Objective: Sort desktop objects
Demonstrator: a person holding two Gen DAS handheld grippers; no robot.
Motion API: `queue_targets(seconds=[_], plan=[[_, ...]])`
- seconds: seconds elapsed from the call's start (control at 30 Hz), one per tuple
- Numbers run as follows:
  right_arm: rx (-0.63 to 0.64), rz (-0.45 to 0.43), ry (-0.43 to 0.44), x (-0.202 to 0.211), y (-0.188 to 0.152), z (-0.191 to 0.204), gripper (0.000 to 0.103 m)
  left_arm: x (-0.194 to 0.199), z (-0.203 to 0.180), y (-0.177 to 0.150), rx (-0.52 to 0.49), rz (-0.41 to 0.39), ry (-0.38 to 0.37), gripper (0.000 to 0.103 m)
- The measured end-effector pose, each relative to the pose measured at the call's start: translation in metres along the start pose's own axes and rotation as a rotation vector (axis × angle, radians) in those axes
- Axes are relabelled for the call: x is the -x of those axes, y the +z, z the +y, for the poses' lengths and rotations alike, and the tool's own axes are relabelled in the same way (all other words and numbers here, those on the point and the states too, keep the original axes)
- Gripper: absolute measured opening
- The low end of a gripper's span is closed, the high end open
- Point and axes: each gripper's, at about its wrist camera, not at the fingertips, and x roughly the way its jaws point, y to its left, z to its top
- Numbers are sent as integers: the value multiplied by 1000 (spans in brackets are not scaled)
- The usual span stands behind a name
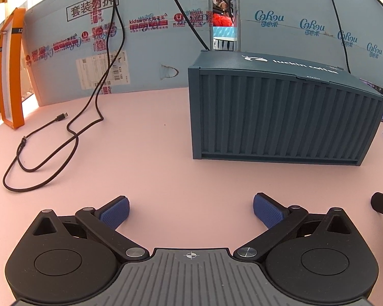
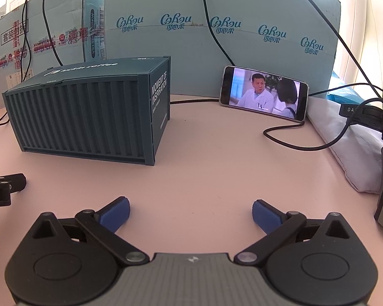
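The left gripper (image 1: 191, 211) hangs over bare pink table (image 1: 166, 158) with its jaws spread wide and nothing between the ribbed blue pads (image 1: 116, 213). The right gripper (image 2: 191, 213) stands the same way, jaws wide apart and empty, above the same table (image 2: 204, 165).

Ahead of both sits the box (image 1: 280, 112), a dark teal one shaped like a shipping container, with corrugated sides and a flat lid printed in white. Its lid is shut, so what it holds cannot be told. From the right wrist the box (image 2: 89, 112) lies ahead and to the left, showing its lettered end face.

Only the left view shows the loose black cable (image 1: 46, 150) looped on the table to the left, its plug end lying free, and the orange frame (image 1: 11, 71) standing at the far left edge. Only the right view shows the phone (image 2: 264, 93), propped on its long side against the pale blue cartons (image 2: 229, 25) with its screen lit, a cable running from it, and a pale padded cushion (image 2: 355, 148) at the right. Cartons (image 1: 127, 38) also back the left view.
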Motion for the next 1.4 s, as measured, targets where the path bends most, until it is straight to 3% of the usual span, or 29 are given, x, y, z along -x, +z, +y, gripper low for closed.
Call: queue_targets(seconds=[1.4], plan=[[2,-1,-6,1,0,1,103,-1,3,1,1,1,-6,103]])
